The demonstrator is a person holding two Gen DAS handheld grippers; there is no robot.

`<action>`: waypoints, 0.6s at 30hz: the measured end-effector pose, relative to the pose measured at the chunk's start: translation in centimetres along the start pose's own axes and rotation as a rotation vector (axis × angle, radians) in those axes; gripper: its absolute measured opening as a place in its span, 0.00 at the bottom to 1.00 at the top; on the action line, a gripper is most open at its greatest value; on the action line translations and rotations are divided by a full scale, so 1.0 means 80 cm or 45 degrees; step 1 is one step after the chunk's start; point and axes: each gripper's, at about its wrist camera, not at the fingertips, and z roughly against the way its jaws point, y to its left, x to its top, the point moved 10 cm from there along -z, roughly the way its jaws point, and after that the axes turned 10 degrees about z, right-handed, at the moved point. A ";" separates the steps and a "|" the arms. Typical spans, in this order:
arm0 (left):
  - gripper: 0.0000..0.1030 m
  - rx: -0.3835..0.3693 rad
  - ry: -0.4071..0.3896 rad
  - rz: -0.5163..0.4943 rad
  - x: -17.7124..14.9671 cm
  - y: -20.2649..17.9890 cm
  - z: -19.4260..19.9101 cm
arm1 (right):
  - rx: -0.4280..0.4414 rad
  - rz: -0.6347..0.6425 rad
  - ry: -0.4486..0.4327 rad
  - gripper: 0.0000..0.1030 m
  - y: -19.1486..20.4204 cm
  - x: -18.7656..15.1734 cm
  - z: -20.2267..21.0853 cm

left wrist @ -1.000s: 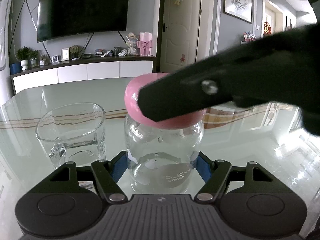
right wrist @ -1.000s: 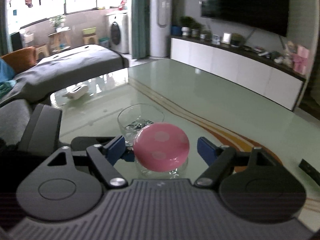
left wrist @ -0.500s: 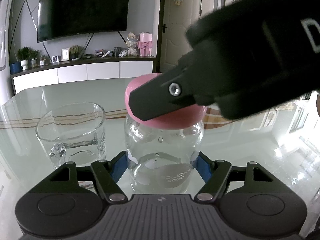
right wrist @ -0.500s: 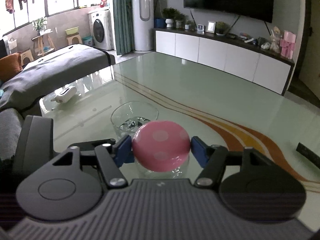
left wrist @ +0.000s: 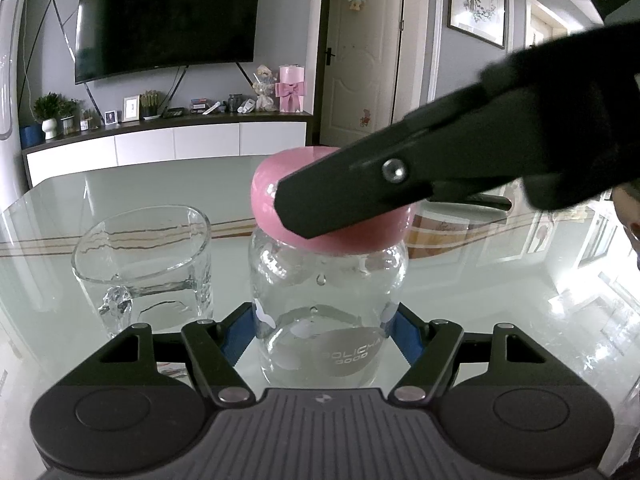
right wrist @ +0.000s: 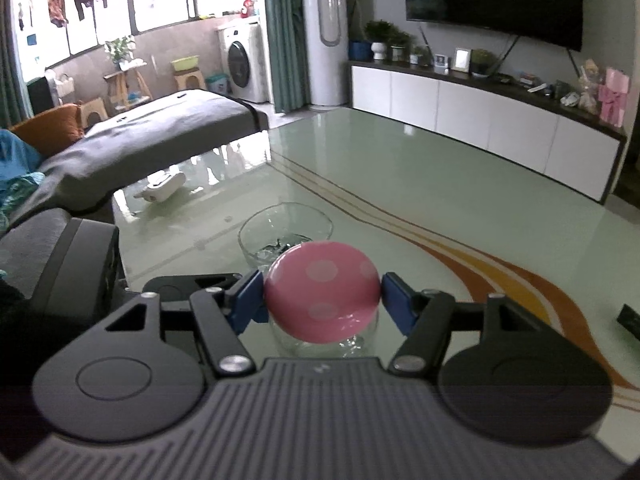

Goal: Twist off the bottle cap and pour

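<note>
A clear glass bottle [left wrist: 326, 316] with a pink dotted cap [left wrist: 264, 192] stands on the glass table. My left gripper [left wrist: 324, 334] is shut on the bottle's body, blue pads on both sides. My right gripper [right wrist: 322, 296] is shut on the pink cap [right wrist: 322, 290] from above; one of its fingers [left wrist: 360, 196] crosses the cap in the left wrist view. A clear glass cup [left wrist: 146, 268] stands just left of the bottle and shows behind the cap in the right wrist view [right wrist: 286, 232].
The green glass table [right wrist: 420, 200] stretches far ahead. A white object [right wrist: 160, 190] lies near its far left edge and a dark object [right wrist: 628, 318] at the right edge. A sofa [right wrist: 132, 148] and a TV cabinet [left wrist: 168, 146] stand beyond.
My right gripper closed on the pink cap, then rotated about it, its view swinging left and back right. The bottle and left gripper stayed still.
</note>
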 end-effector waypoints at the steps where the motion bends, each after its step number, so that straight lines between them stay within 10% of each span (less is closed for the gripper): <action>1: 0.72 0.000 0.000 0.000 0.001 0.000 0.000 | 0.010 0.006 -0.003 0.63 0.000 0.000 0.000; 18: 0.72 0.001 -0.001 -0.004 -0.007 -0.009 -0.003 | 0.179 0.103 -0.005 0.63 -0.008 0.011 0.016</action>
